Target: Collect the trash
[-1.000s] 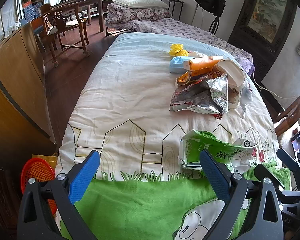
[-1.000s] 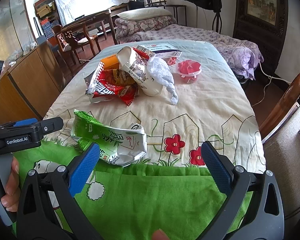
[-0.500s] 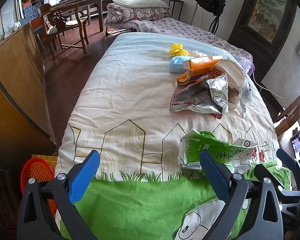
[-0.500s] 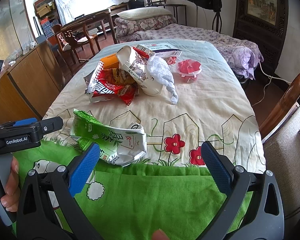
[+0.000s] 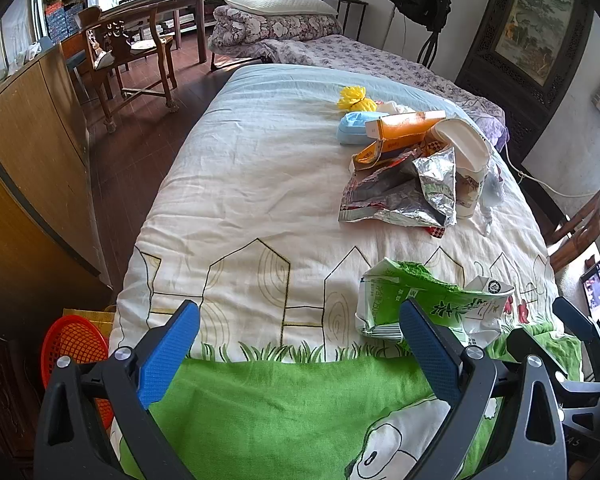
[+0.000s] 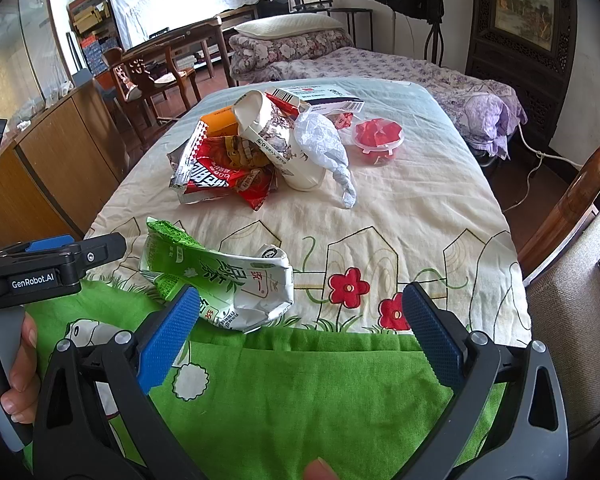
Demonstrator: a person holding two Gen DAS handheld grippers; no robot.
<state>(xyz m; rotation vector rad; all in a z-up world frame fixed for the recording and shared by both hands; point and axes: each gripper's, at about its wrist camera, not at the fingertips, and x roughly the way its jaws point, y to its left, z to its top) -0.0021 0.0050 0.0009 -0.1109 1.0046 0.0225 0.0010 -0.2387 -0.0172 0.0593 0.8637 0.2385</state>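
Observation:
Trash lies on a cloth-covered table [image 5: 240, 200]. A crumpled green and white bag [image 5: 432, 300] [image 6: 220, 276] lies nearest, at the green hem. Farther back is a heap: a red and foil snack bag [image 6: 216, 172] [image 5: 400, 192], a white paper cup [image 6: 276, 140] [image 5: 466, 148], an orange box [image 5: 404, 124], a crumpled white plastic bag [image 6: 324, 144] and a red-filled clear tub [image 6: 378, 140]. My left gripper [image 5: 300, 344] is open and empty, left of the green bag. My right gripper [image 6: 300, 328] is open and empty, just in front of the green bag.
A red mesh basket [image 5: 76, 344] stands on the floor by the table's near left corner. A wooden cabinet [image 5: 32, 152] runs along the left. A chair [image 6: 572, 308] stands at the right. A yellow flower [image 5: 354, 98] and a blue pack [image 5: 352, 128] lie behind the heap.

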